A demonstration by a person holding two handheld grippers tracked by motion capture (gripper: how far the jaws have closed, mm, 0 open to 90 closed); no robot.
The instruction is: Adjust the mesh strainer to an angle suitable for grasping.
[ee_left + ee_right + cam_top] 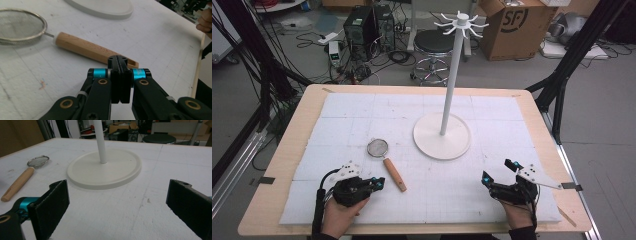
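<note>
Left gripper view looked along the left gripper [120, 75], whose jaws were pressed flat together with nothing between them, the tip hanging just short of the butt of the strainer's wooden handle [90, 49]. No earlier picture bears on how they got there; they simply stood clenched and empty. Beyond the handle, a thin wire neck led to the strainer's mesh bowl [18, 25], lying flat on the white foam mat [162, 45].

From the high view, the small mesh strainer [384, 160] lay on the mat left of centre, bowl towards the far side, handle angled back towards the person's left hand [343, 212]. It was touched by neither tool. The right gripper [502, 175] rested near the front right of the mat, well apart from the strainer, and the right gripper view showed its pads [52, 205] spread wide with only bare mat between.

Farther off stood the white hanging stand [451, 85], its round base [442, 136] just beyond the strainer and its hooked crown [460, 22] high above.

My reading: the step in hand was the approach to the strainer, grasp not yet made. Next, the left tongs would probably need to open, straddle the handle near its butt, and clamp before any lift towards the hooks.
</note>
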